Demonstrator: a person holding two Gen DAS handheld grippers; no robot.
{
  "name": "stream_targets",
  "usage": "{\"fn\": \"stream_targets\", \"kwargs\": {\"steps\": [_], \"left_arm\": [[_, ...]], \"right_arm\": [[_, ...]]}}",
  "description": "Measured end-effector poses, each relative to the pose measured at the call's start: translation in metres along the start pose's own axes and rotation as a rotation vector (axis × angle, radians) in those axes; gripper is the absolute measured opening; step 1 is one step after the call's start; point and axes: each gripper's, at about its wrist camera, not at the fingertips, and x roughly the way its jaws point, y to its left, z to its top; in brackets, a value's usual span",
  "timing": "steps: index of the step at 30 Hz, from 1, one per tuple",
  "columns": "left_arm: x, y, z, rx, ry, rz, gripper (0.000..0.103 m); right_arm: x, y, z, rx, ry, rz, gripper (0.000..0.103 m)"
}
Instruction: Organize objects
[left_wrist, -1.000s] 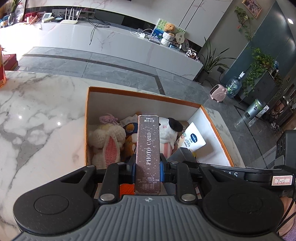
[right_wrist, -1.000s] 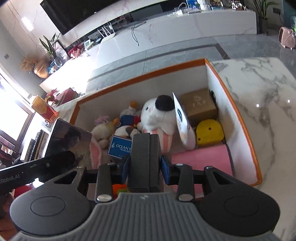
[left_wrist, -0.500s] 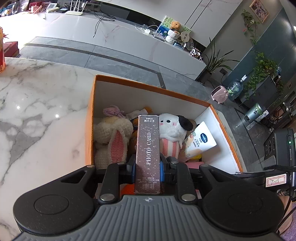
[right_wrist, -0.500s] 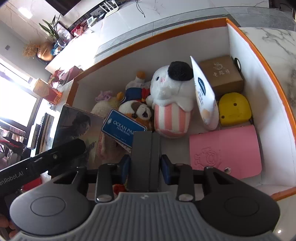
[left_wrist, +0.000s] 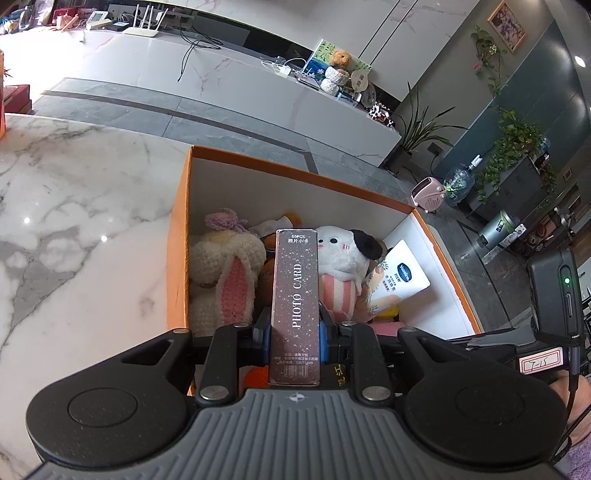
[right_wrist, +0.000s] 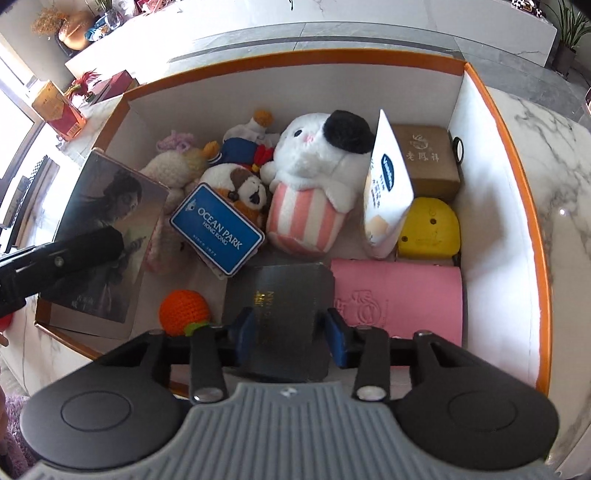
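Observation:
My left gripper is shut on a tall dark "PHOTO CARD" box, held upright over the near left part of the orange storage box. From the right wrist view that card box shows its picture face by the storage box's left wall. My right gripper points steeply down into the storage box. Its jaws are closing on a flat dark box with gold lettering, which sits low between a pink wallet and an orange crochet ball.
Inside the storage box lie a white plush in a striped cup, a blue "OCEAN PARK" card, small plush toys, a white pouch, a brown carton and a yellow case. White marble tabletop surrounds it.
The right gripper tipped down and sank into the storage box; its dark box now shows its broad face near the floor. The left gripper kept its hold and barely shifted.

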Motion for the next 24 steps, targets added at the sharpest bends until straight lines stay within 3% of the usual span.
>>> {"fn": "stream_targets", "kwargs": {"steps": [7, 12, 15, 24], "left_arm": [[-0.001, 0.004, 0.001, 0.010, -0.002, 0.016, 0.027], [-0.003, -0.002, 0.007, 0.042, 0.019, 0.033, 0.027], [-0.003, -0.014, 0.015, 0.152, 0.085, 0.083, 0.027], [0.001, -0.035, 0.031, 0.344, 0.307, 0.220, 0.027]], "right_arm": [[0.010, 0.003, -0.004, 0.015, 0.033, 0.013, 0.027], [-0.005, 0.006, -0.006, -0.004, -0.019, -0.010, 0.029], [-0.020, 0.004, -0.009, 0.005, -0.062, 0.001, 0.029], [-0.041, -0.004, -0.026, 0.077, -0.203, 0.070, 0.030]]}}
